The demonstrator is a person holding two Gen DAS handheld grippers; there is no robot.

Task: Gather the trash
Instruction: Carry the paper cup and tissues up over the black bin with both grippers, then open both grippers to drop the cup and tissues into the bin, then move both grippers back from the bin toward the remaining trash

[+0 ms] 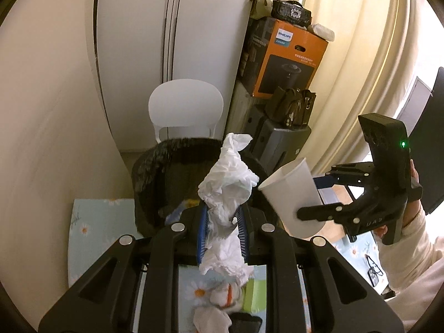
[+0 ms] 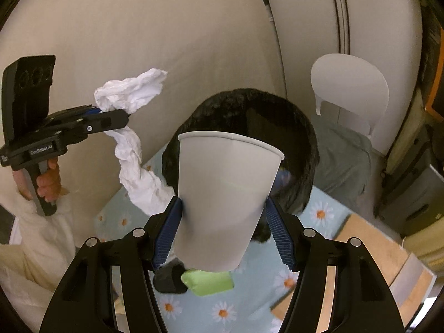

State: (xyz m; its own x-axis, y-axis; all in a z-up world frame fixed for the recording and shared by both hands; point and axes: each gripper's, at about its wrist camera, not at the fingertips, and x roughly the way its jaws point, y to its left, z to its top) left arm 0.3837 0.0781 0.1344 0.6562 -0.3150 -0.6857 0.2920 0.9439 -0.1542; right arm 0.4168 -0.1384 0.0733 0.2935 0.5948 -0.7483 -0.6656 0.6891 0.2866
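My left gripper [image 1: 221,229] is shut on a long crumpled white tissue [image 1: 226,188] and holds it up just in front of the black-lined trash bin [image 1: 155,166]. In the right wrist view the left gripper [image 2: 122,115] and tissue [image 2: 136,166] hang left of the bin [image 2: 294,127]. My right gripper [image 2: 223,222] is shut on a white paper cup [image 2: 222,199], upright, above the bin's near rim. In the left wrist view the cup [image 1: 291,191] is tilted in the right gripper [image 1: 308,197], to the right of the bin.
More crumpled tissues [image 1: 219,299], a green packet [image 2: 208,281] and a black object [image 2: 169,277] lie on the daisy-print tablecloth [image 2: 319,216]. Glasses [image 1: 373,270] lie at the right. A white chair [image 1: 184,105], stacked boxes [image 1: 283,61] and a curtain stand behind.
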